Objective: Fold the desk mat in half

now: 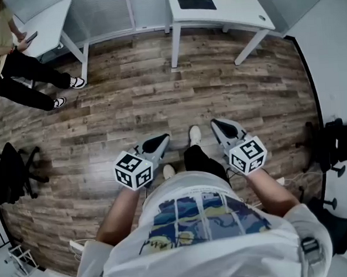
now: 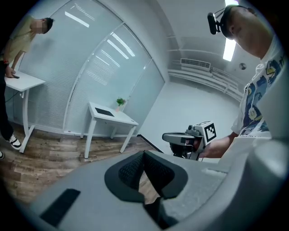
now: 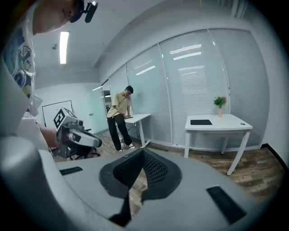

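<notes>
Black rectangular desk mat (image 1: 195, 1), flat, unfolded, on white table (image 1: 242, 9)

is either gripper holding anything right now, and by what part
Nothing is held. The left gripper and right gripper both have their jaws shut on nothing, above the wood floor; the desk mat lies untouched on the far table.
</notes>
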A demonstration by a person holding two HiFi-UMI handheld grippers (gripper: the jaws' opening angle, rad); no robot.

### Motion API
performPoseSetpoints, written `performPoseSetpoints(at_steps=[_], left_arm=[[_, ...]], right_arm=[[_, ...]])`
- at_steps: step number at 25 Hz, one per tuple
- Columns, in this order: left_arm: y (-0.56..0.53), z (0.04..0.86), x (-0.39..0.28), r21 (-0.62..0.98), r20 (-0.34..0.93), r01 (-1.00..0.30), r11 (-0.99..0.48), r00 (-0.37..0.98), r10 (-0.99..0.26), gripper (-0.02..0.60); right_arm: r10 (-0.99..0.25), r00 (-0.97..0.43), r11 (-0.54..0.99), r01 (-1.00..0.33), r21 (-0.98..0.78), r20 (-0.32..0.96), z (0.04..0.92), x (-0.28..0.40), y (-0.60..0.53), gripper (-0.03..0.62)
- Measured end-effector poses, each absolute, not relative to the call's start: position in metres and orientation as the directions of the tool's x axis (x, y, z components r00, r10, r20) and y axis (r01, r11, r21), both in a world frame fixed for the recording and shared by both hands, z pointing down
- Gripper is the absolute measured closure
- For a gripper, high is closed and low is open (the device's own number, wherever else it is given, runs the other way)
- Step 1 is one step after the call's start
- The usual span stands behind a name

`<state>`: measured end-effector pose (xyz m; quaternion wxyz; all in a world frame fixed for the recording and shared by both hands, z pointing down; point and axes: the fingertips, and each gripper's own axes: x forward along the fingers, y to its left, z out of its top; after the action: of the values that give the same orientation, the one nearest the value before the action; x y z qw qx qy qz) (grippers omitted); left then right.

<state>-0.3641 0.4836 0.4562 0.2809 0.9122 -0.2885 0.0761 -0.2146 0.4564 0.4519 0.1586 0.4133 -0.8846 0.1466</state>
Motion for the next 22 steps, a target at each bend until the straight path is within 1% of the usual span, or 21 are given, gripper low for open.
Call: performPoseSetpoints(at_steps=[4,5,6,10,12,14,17,22], left_arm=[[0.435,0.459,-0.335,0.463,0.308,-0.573,-0.677,0.820,-0.483,0.578],[0.419,0.459,-0.326,0.459,0.309,-0.573,-0.679,0.819,-0.483,0.578],[0.403,0.458,-0.316,0.457,0.311,-0.575,-0.679,0.818,-0.483,0.578],[0.330,0.453,-0.274,0.434,0.338,-0.606,-0.667,0.796,-0.503,0.577],[0.291,0.452,-0.252,0.404,0.357,-0.638,-0.655,0.770,-0.530,0.575],[0.252,0.451,-0.228,0.387,0.359,-0.659,-0.645,0.752,-0.553,0.552],[0.197,0.453,-0.198,0.402,0.345,-0.671,-0.623,0.741,-0.576,0.533],[0.117,0.457,-0.163,0.411,0.355,-0.696,-0.589,0.717,-0.599,0.531]], right_arm=[[-0.703,-0.612,0.600,-0.784,-0.158,0.363,0.454,-0.185,0.406,0.592],[-0.702,-0.615,0.603,-0.782,-0.160,0.359,0.455,-0.175,0.390,0.552],[-0.701,-0.618,0.606,-0.779,-0.159,0.356,0.456,-0.166,0.374,0.531],[-0.693,-0.629,0.626,-0.767,-0.137,0.353,0.454,-0.127,0.310,0.513],[-0.685,-0.636,0.639,-0.759,-0.125,0.355,0.452,-0.103,0.284,0.513],[-0.687,-0.636,0.645,-0.756,-0.108,0.350,0.451,-0.076,0.259,0.514],[-0.696,-0.629,0.638,-0.763,-0.105,0.348,0.454,-0.039,0.222,0.514],[-0.712,-0.593,0.593,-0.795,-0.132,0.376,0.462,0.007,0.178,0.514]])
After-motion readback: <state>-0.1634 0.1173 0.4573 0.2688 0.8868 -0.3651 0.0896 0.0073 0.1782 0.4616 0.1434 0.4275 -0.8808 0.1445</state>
